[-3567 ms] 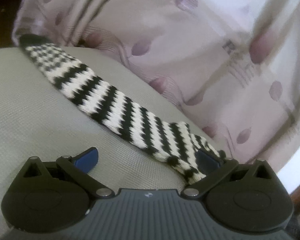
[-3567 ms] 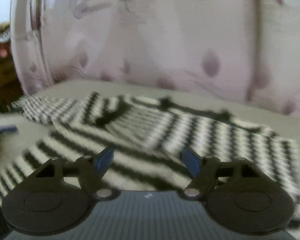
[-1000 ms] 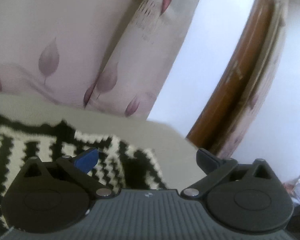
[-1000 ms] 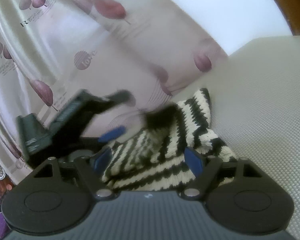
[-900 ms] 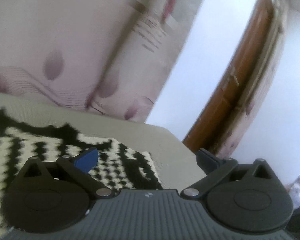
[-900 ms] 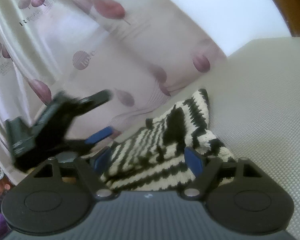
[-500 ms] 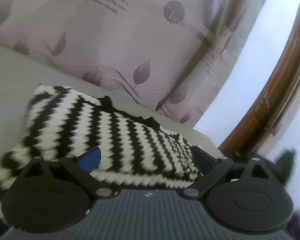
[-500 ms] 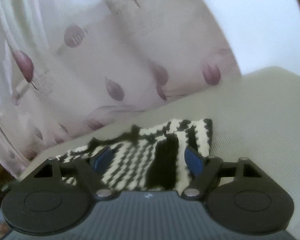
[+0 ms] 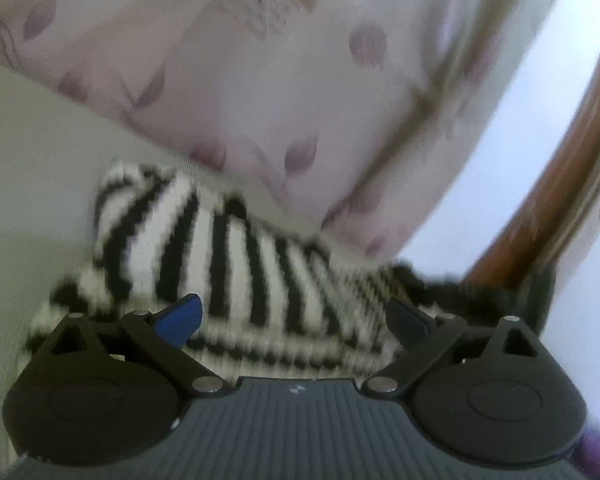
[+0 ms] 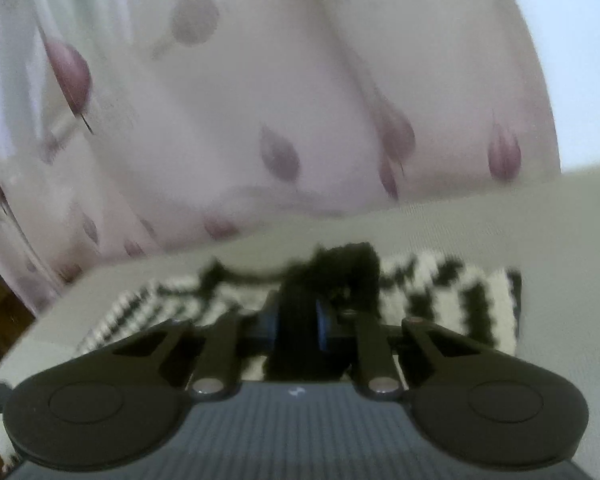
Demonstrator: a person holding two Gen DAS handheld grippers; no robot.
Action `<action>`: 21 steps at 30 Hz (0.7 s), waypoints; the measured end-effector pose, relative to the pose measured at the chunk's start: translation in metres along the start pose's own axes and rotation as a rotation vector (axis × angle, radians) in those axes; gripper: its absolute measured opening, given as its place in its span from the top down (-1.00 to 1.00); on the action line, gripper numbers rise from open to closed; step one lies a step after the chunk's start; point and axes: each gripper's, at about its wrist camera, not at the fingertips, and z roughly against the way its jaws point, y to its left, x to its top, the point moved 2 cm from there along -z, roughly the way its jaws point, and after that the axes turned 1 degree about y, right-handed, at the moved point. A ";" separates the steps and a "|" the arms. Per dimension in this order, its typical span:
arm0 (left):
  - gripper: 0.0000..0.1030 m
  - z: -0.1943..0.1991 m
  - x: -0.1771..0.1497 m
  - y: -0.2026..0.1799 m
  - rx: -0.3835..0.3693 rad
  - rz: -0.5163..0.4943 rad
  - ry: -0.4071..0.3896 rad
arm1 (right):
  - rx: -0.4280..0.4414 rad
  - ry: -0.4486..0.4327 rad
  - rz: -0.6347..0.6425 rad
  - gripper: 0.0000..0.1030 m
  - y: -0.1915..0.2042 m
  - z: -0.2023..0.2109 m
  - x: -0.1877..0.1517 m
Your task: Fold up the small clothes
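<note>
The right gripper (image 10: 298, 326), wide a second ago, is now being closed on the knit's (image 10: 440, 300) black edge (image 10: 340, 268); the left gripper (image 9: 294, 320) is kept open beside the knit, so another fold is likely begun.

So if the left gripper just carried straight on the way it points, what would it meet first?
Most likely the striped knit garment: it lies right ahead of the left gripper, between its open fingers. Beyond it hangs the leaf-print curtain. Depth is hard to judge in this blurred fisheye view.

A home room: leaf-print curtain (image 9: 260, 92), wooden door frame (image 9: 556, 200) (blurred), soft grey cushion (image 10: 500, 232).
</note>
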 end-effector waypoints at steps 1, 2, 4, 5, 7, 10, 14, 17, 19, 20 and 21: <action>-0.96 0.002 0.010 0.004 0.013 0.017 -0.039 | -0.009 -0.019 -0.004 0.66 -0.003 0.004 0.003; -0.96 0.002 0.020 0.008 0.052 0.016 -0.063 | -0.034 -0.032 -0.001 0.66 -0.007 0.007 0.005; -0.94 -0.008 0.043 0.019 0.155 -0.030 -0.076 | -0.088 -0.028 -0.003 0.66 -0.024 0.010 0.004; -0.94 -0.017 0.055 0.026 0.201 -0.060 -0.056 | -0.098 -0.015 -0.033 0.66 -0.035 0.009 0.001; -0.92 -0.041 0.074 0.041 0.243 -0.085 0.021 | -0.111 0.019 -0.063 0.66 -0.049 0.005 -0.007; -0.91 -0.075 0.094 0.070 0.283 -0.071 0.140 | -0.102 0.039 -0.084 0.66 -0.058 0.005 -0.022; 0.09 -0.106 0.100 0.098 0.302 -0.065 0.245 | -0.086 0.041 -0.104 0.66 -0.062 0.005 -0.033; 0.62 -0.119 0.096 0.100 0.340 -0.141 0.256 | -0.084 0.046 -0.087 0.66 -0.059 0.004 -0.033; 0.67 -0.114 0.094 0.096 0.354 -0.174 0.220 | -0.087 0.054 -0.056 0.65 -0.054 0.002 -0.033; 0.78 -0.111 0.097 0.096 0.364 -0.194 0.195 | -0.086 0.058 -0.034 0.65 -0.050 0.000 -0.033; 1.00 -0.106 0.100 0.096 0.375 -0.214 0.161 | -0.086 0.066 -0.016 0.65 -0.047 -0.002 -0.034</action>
